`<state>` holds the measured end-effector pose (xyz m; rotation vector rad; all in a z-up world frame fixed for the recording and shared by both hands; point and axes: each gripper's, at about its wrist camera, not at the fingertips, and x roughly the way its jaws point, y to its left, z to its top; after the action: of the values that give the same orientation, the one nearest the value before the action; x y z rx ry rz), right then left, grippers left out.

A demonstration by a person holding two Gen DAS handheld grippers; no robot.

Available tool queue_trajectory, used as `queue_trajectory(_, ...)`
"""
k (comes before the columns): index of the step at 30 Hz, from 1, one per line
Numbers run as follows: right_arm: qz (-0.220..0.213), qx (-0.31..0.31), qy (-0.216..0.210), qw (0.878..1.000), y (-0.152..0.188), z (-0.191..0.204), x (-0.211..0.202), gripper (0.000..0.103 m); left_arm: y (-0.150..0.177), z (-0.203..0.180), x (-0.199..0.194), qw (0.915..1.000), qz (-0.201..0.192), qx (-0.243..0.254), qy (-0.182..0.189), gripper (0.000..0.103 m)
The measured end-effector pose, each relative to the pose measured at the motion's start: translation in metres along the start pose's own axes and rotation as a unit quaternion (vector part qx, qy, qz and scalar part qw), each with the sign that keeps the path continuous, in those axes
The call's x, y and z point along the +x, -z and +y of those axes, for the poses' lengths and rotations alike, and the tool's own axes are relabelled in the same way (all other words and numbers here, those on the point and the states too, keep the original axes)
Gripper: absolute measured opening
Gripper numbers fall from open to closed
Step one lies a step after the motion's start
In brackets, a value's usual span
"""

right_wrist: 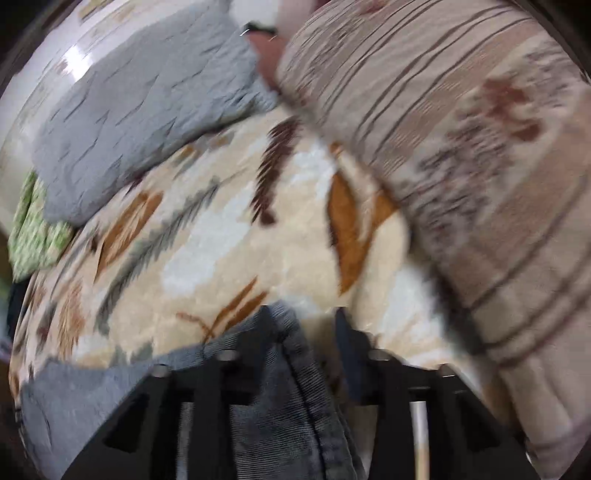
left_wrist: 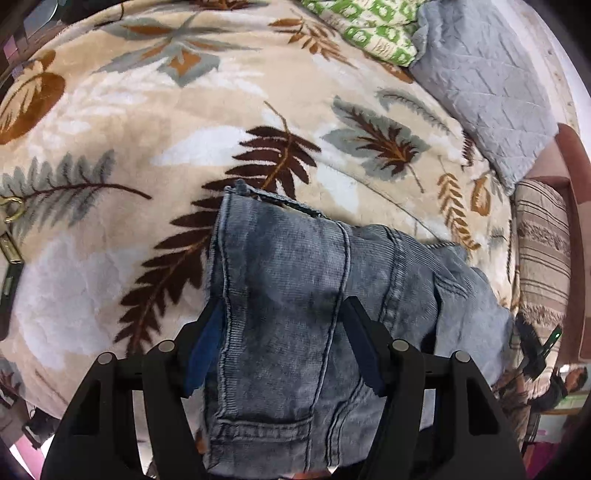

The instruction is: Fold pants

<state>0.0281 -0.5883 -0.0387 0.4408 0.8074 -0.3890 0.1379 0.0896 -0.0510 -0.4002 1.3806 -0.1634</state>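
Faded blue jeans (left_wrist: 288, 277) lie folded on a cream blanket with a leaf print (left_wrist: 184, 110). My left gripper (left_wrist: 284, 302) points down over them, jaws wide. Its left finger sits at the pile's left seam and its right finger rests on top of the denim, gripping nothing. In the blurred right wrist view, a fold of the jeans (right_wrist: 280, 406) runs up between the fingers of my right gripper (right_wrist: 303, 312). The denim drapes against the left finger, and a gap of blanket (right_wrist: 221, 240) shows before the right finger. The jaws stand open.
A grey quilted pillow (left_wrist: 480, 81) (right_wrist: 140, 122) and a green-patterned cloth (left_wrist: 369, 26) (right_wrist: 33, 236) lie at the far side. A beige striped cushion (left_wrist: 543, 251) (right_wrist: 461, 147) crowds the right, close to my right gripper. Brass hardware (left_wrist: 11, 221) shows at the left edge.
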Motion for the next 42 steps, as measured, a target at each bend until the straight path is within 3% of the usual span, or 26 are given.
queue_trajectory(2, -0.019, -0.015, -0.055, 0.998, -0.008, 0.025, -0.019, 0.041, 0.000, 0.003, -0.011, 0.9998, -0.010, 0.005, 0.014, 0.064)
queue_trajectory(5, 0.012, -0.078, -0.169, 0.982, -0.010, 0.100, -0.026, 0.063, -0.009, 0.006, -0.014, 0.9997, -0.014, 0.003, 0.018, 0.066)
queue_trajectory(7, 0.072, -0.135, -0.254, 0.955, 0.004, 0.175, -0.012, 0.068, -0.014, 0.007, -0.008, 0.9993, -0.002, -0.005, 0.036, 0.066)
queue_trajectory(10, 0.140, -0.202, -0.301, 0.921, 0.035, 0.264, 0.016, 0.067, -0.017, 0.005, 0.002, 0.9992, 0.010, -0.002, 0.039, 0.066)
queue_trajectory(13, 0.180, -0.276, -0.287, 0.899, 0.066, 0.332, 0.047, 0.063, -0.019, 0.005, 0.006, 0.9990, 0.018, 0.005, 0.042, 0.066)
queue_trajectory(16, 0.228, -0.330, -0.253, 0.881, 0.092, 0.361, 0.073, 0.063, -0.020, 0.010, 0.010, 0.9981, 0.030, 0.007, 0.053, 0.066)
queue_trajectory(18, 0.247, -0.362, -0.239, 0.867, 0.109, 0.363, 0.077, 0.042, -0.019, 0.014, 0.012, 0.9975, 0.034, 0.006, 0.061, 0.067)
queue_trajectory(19, 0.241, -0.380, -0.240, 0.860, 0.114, 0.364, 0.070, 0.035, -0.017, 0.014, 0.011, 0.9974, 0.034, 0.005, 0.064, 0.067)
queue_trajectory(20, 0.231, -0.394, -0.241, 0.856, 0.116, 0.367, 0.061, 0.019, -0.015, 0.014, 0.010, 0.9972, 0.031, 0.008, 0.067, 0.067)
queue_trajectory(22, 0.186, -0.445, -0.220, 0.848, 0.123, 0.376, 0.036, 0.019, -0.010, 0.013, 0.007, 0.9971, 0.022, 0.017, 0.071, 0.068)
queue_trajectory(25, 0.142, -0.511, -0.165, 0.831, 0.134, 0.382, 0.032, 0.018, -0.008, 0.014, 0.011, 0.9971, 0.026, 0.008, 0.071, 0.068)
queue_trajectory(28, 0.103, -0.523, -0.155, 0.831, 0.130, 0.389, 0.023, 0.018, -0.004, 0.012, 0.004, 0.9969, 0.019, 0.009, 0.076, 0.069)
queue_trajectory(30, 0.104, -0.515, -0.148, 0.838, 0.127, 0.387, 0.035, 0.018, -0.004, 0.009, 0.003, 0.9981, 0.011, 0.023, 0.056, 0.070)
queue_trajectory(33, 0.109, -0.526, -0.127, 0.834, 0.139, 0.389, 0.059, 0.019, 0.000, 0.006, 0.012, 0.9987, 0.022, 0.038, 0.025, 0.070)
queue_trajectory(36, 0.126, -0.472, -0.136, 0.862, 0.128, 0.383, 0.065, 0.022, 0.011, -0.009, 0.005, 0.9960, 0.012, 0.087, -0.020, 0.070)
queue_trajectory(38, 0.134, -0.435, -0.145, 0.878, 0.118, 0.377, 0.060, 0.032, 0.020, -0.008, -0.005, 0.9959, 0.012, 0.089, -0.012, 0.070)
queue_trajectory(42, 0.142, -0.358, -0.196, 0.902, 0.101, 0.351, 0.030, 0.038, 0.044, 0.007, -0.038, 0.9979, -0.003, 0.062, 0.017, 0.070)
